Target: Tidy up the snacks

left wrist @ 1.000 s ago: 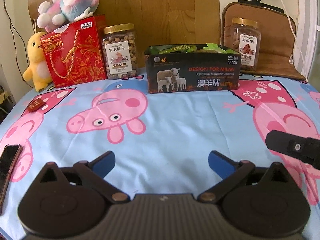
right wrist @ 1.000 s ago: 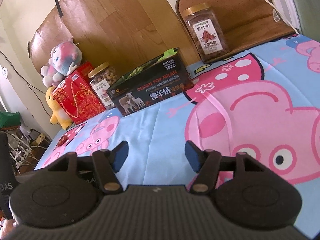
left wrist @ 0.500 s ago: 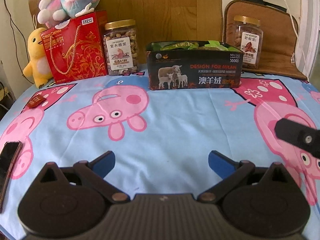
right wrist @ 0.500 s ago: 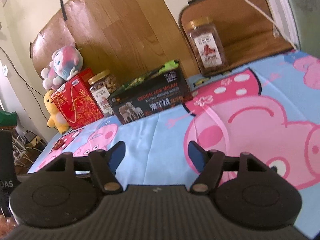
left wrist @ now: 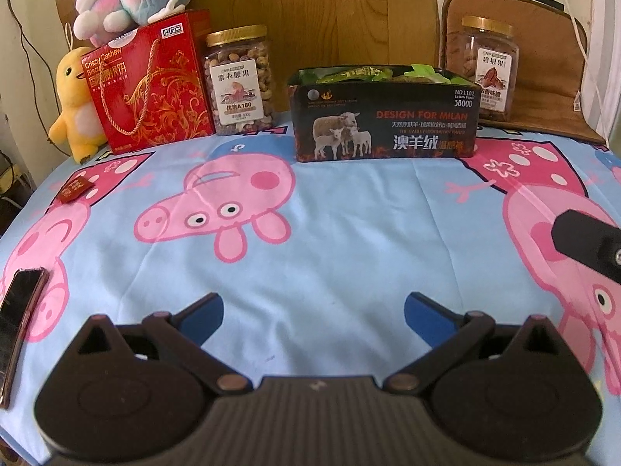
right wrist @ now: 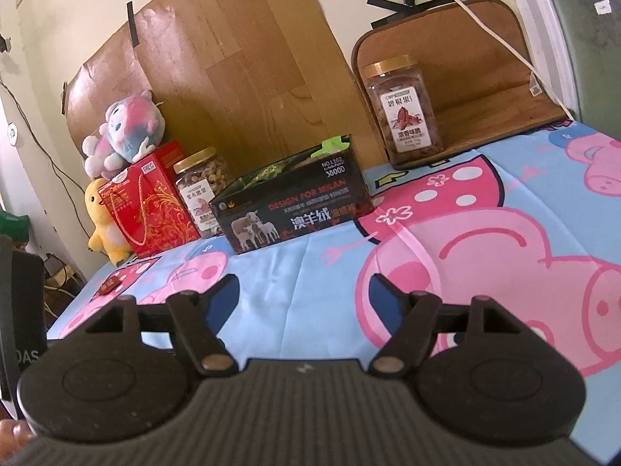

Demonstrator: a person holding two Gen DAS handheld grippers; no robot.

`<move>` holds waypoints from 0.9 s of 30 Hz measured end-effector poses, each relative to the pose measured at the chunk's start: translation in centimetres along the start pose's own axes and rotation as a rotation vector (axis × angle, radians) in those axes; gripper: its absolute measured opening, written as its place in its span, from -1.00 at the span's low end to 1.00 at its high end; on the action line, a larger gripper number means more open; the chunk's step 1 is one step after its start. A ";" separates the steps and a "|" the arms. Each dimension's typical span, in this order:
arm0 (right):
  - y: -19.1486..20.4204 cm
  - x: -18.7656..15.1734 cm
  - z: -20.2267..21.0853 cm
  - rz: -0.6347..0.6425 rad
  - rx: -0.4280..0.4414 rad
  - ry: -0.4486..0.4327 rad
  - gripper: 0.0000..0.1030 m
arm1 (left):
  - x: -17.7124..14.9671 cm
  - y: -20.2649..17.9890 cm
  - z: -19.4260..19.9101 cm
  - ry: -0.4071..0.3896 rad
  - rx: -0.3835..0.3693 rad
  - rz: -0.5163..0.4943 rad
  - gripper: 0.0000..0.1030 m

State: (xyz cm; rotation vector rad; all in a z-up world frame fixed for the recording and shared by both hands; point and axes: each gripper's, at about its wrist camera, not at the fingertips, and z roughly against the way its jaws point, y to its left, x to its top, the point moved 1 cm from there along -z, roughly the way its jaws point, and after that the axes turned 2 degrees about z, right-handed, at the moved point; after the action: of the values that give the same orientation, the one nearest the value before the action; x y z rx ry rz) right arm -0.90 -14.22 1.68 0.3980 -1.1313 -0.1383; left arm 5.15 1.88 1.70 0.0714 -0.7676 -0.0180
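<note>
both grippers hover wide and empty over the cartoon-print worktop (left wrist: 349, 240), the snacks well ahead along its far edge. the pecan jar (right wrist: 403, 106) stands apart at far right of the dark box (right wrist: 295, 206), nearer the right gripper (right wrist: 302, 299); the cashew jar (left wrist: 240, 77) and red gift bag (left wrist: 151, 81) lie ahead-left of the left gripper (left wrist: 314, 310).

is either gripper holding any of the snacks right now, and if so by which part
Nothing is held. The left gripper and the right gripper both stand open over the bedsheet, with only cloth between their fingers; the snack jars and box sit far ahead, untouched.
</note>
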 end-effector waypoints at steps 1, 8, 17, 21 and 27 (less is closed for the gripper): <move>0.0 0.0 0.0 -0.001 0.000 0.001 0.47 | 0.0 0.0 0.0 0.001 0.000 -0.002 1.00; 0.0 -0.1 0.0 -0.008 0.002 0.004 0.47 | -0.1 0.0 -0.2 0.013 -0.007 -0.003 1.00; -0.1 -0.2 0.0 -0.020 0.002 0.011 0.47 | -0.1 -0.1 -0.4 0.026 -0.012 -0.006 1.00; -0.2 -0.2 0.0 -0.026 0.000 0.011 0.47 | -0.2 0.0 -0.4 0.030 -0.012 -0.008 1.00; -0.2 -0.2 0.0 -0.030 0.001 0.013 0.47 | -0.2 0.0 -0.4 0.032 -0.013 -0.009 1.00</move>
State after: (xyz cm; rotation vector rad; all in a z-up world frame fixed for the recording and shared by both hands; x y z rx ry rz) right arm -1.03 -14.33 1.42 0.4161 -1.1125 -0.1613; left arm 5.30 1.87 1.31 0.0629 -0.7356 -0.0297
